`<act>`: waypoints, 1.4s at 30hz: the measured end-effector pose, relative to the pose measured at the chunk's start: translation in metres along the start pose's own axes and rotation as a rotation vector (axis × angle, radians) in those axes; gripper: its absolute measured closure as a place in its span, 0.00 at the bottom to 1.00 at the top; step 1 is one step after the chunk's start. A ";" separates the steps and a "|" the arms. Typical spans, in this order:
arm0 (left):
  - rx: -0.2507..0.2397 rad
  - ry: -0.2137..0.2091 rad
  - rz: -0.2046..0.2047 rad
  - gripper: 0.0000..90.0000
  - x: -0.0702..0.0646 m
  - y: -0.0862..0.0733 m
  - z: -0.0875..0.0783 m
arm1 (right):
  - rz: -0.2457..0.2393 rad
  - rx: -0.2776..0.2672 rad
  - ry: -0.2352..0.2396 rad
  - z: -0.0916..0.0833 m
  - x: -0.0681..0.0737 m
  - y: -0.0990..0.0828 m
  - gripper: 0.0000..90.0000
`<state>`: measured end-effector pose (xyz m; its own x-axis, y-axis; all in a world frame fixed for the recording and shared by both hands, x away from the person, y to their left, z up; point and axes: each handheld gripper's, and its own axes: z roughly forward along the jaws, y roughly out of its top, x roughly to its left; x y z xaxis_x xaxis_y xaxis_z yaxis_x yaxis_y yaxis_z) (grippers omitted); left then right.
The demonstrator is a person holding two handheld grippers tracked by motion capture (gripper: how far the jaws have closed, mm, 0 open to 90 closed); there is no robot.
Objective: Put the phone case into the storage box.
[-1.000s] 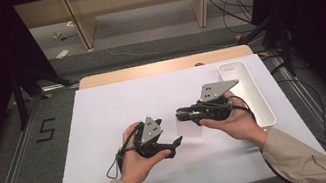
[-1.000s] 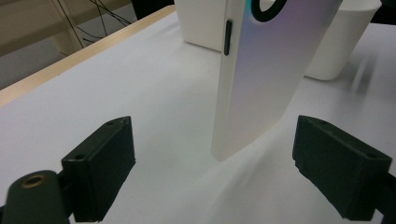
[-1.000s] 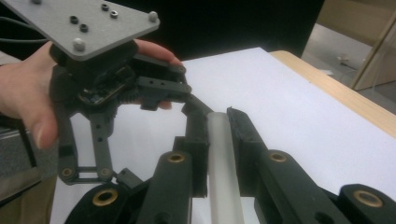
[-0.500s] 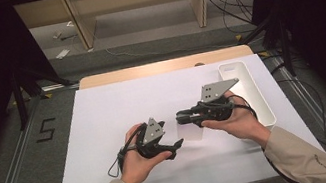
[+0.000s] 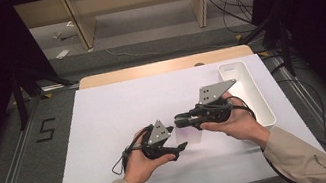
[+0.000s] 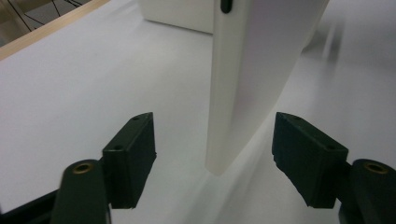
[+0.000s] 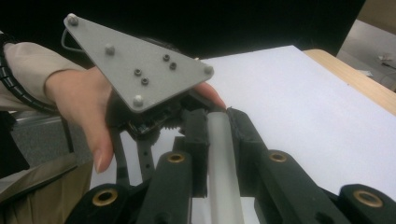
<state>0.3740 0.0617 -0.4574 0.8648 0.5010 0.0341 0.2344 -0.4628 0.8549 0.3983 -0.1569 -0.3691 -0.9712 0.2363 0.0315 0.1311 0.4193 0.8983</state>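
One table point(image 5: 103, 112) with a white top and a pale wood edge showing along its far side; it stands on a grey floor between metal rails, dark curtains to both sides, a pale wood frame and loose black cables beyond. One marking readable: a black "5" point(image 5: 45, 130) taped on the floor left of the table. One long white tray point(image 5: 265, 104) lies along the table's right edge, lengthwise away from the person. Two forearms in tan sleeves come in from the bottom, one gripper in each hand, each topped by a grey three-cornered plate. Right gripper point(image 5: 180, 120), held over the middle of the table and pointing left toward the other hand: its jaws are clamped on one flat white piece point(image 5: 193, 134), which hangs down to the table top; in the right gripper view the piece point(image 7: 223, 163) runs as a narrow white edge between the two closed black jaws. Left gripper point(image 5: 182, 146), near the table's front, points right: in the left gripper view its jaws stand well apart with the white piece point(image 6: 257, 70) upright between them, touching neither; the piece has a small dark slot near its top edge. Left hand point(image 7: 93, 107) and its plate sit just beyond the right gripper's jaws in the right gripper view. No brand or label legible on anything.
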 end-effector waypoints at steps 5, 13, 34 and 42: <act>0.010 -0.027 0.007 0.44 0.000 -0.002 0.002 | 0.005 0.004 0.008 0.002 0.001 0.000 0.89; 0.014 -0.068 0.014 0.62 0.001 -0.003 0.003 | 0.004 0.004 0.015 0.002 0.001 -0.001 0.89; 0.074 -0.146 0.076 0.87 -0.001 0.002 -0.004 | -0.024 0.002 0.085 0.001 0.002 0.001 0.84; 0.096 -0.158 0.078 0.90 -0.002 0.003 -0.006 | -0.053 -0.005 0.078 0.002 0.001 0.000 0.74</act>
<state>0.3703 0.0633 -0.4518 0.9392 0.3433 0.0103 0.1987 -0.5675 0.7990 0.3977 -0.1552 -0.3696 -0.9893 0.1450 0.0176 0.0783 0.4248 0.9019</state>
